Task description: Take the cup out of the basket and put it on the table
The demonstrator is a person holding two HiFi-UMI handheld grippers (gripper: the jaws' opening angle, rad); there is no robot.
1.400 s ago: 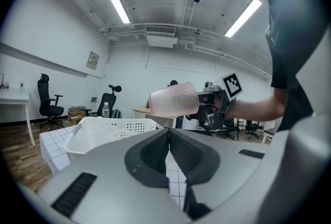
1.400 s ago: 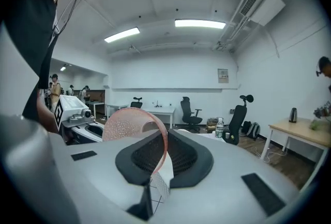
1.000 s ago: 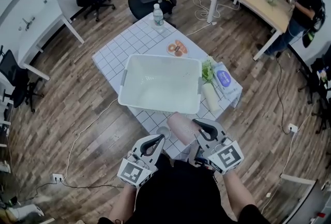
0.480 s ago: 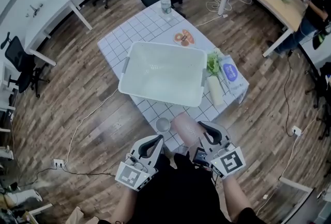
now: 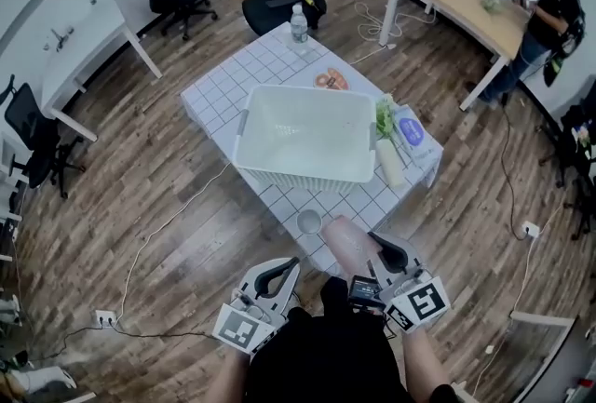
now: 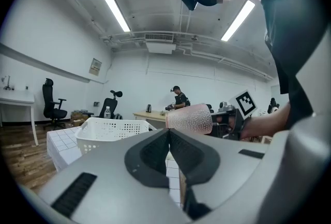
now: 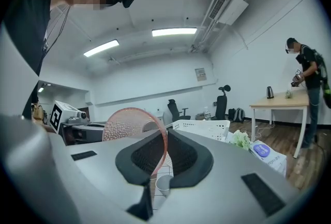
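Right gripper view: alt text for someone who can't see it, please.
The right gripper pinches the wall of a pink cup. Beyond stand a small grey cup and a white basket; a person stands at a desk far right.

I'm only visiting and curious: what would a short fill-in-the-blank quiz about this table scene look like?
1. The cup pinched by its rim in the right gripper is ___ in colour.
2. The left gripper has its jaws ___, with nothing between them.
3. The small grey cup stands on the ___, outside the white basket.
Missing words: pink; shut; table.
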